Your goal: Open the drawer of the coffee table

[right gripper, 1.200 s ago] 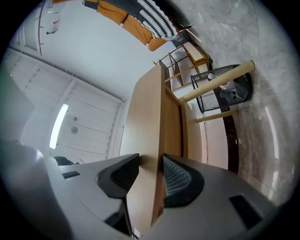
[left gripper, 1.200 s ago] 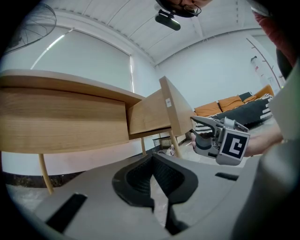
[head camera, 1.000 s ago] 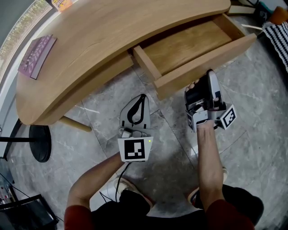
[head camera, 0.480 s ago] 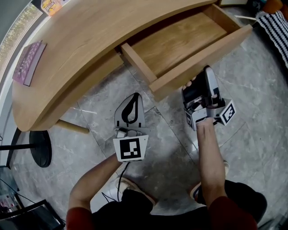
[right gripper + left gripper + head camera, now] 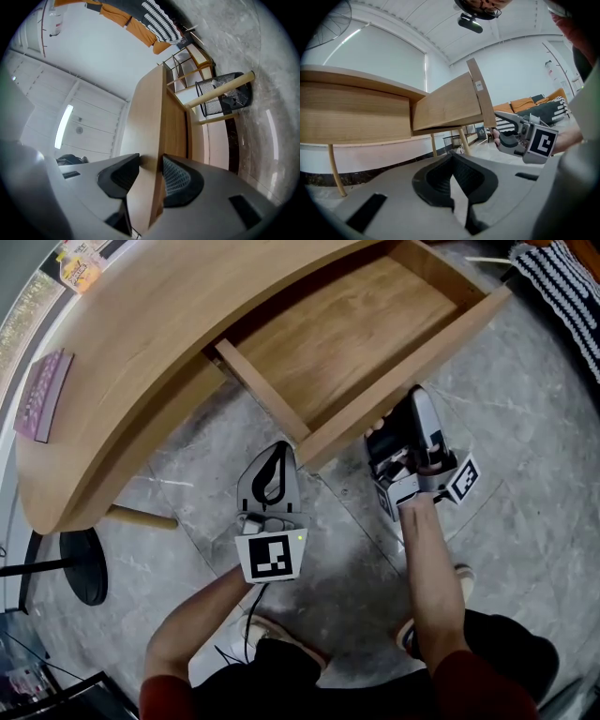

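Gripping front panel of light wooden drawer point(image 5: 342, 329) — right hand-held gripper point(image 5: 151, 174) clenched on it. Drawer stands well out of curved wooden desk point(image 5: 159, 324). Left hand-held gripper point(image 5: 277, 451) — jaws together, empty, near drawer's corner.

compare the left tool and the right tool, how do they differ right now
Grip: the right tool is clamped on the drawer front; the left tool is shut on nothing.
Place: the right tool sits at the open drawer's front edge; the left tool hangs free over the floor.
Pose: the left tool points level; the right tool tilts upward.
Both are grey two-jaw tools.
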A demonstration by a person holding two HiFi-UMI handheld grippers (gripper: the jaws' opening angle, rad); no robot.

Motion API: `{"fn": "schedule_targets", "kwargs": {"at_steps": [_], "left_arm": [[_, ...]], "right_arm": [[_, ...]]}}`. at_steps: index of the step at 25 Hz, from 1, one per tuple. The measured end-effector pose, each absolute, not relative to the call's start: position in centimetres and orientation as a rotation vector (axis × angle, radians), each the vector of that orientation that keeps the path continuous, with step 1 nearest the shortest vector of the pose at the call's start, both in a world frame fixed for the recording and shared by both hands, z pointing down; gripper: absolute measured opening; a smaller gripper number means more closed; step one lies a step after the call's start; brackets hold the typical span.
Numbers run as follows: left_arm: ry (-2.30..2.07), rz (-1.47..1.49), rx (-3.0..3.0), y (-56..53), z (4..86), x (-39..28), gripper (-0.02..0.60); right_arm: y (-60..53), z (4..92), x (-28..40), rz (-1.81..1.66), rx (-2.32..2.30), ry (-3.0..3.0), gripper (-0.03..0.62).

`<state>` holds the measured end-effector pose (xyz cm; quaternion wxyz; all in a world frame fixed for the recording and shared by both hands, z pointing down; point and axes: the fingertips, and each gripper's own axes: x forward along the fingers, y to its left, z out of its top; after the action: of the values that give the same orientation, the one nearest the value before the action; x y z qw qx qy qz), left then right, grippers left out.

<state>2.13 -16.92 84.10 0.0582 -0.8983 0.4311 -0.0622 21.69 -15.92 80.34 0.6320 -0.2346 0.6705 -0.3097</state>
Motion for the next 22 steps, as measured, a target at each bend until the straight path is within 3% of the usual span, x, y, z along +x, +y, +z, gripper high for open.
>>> {"fn": "schedule_targets", "kwargs": {"at_steps": [22], "left_arm": [[1.288, -0.254, -2.737, -17.0, 86.4, 2.8, 0.006]], "right_arm": [[-15.7, 82.5, 22.0, -0.663, -0.448, 1.557, 0.158]]}}
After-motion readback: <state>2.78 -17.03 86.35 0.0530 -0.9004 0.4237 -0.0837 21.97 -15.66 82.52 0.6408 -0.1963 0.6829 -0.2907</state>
